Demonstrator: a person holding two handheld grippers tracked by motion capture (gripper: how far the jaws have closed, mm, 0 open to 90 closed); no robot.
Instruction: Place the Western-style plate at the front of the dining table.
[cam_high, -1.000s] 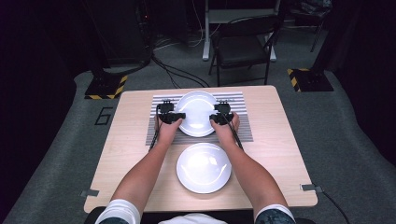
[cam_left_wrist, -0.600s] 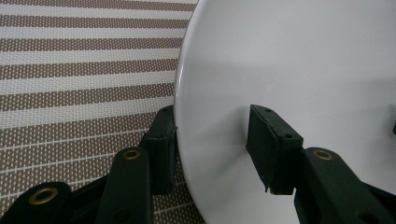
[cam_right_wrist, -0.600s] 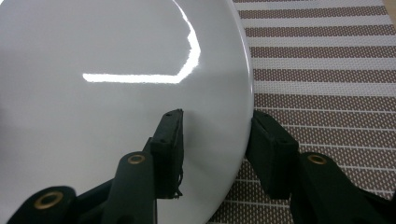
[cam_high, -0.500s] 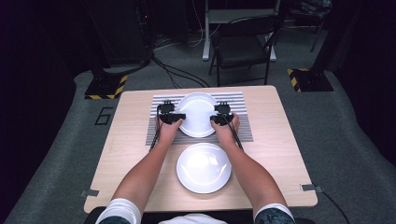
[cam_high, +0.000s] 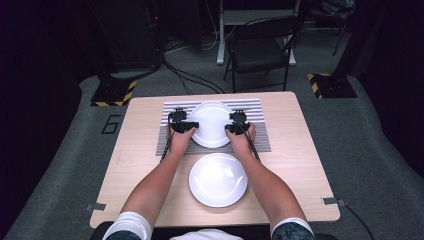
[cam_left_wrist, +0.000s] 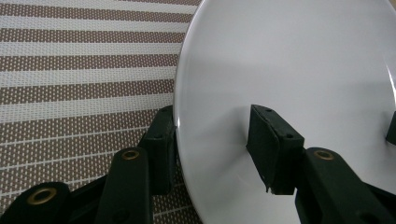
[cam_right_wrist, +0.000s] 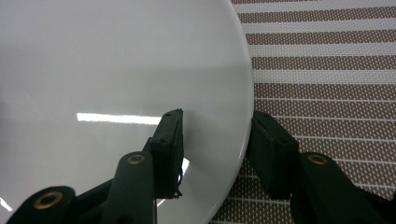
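The far plate (cam_high: 212, 123) lay on the striped placemat (cam_high: 260, 142) near the counter's (cam_high: 300, 165) far edge, midway between its side edges. The left gripper (cam_high: 186, 125) was clamped on the plate's left rim and the right gripper (cam_high: 234, 126) on its right rim, probably so that the wide dish would stay level when lifted. From above, both hands looked alike, and the jaws were too small to read. The left gripper view showed one jaw under the plate's edge and one on its face; the right gripper view showed the same on the opposite side. A second plate (cam_high: 218, 179) sat near the front edge, between the forearms.
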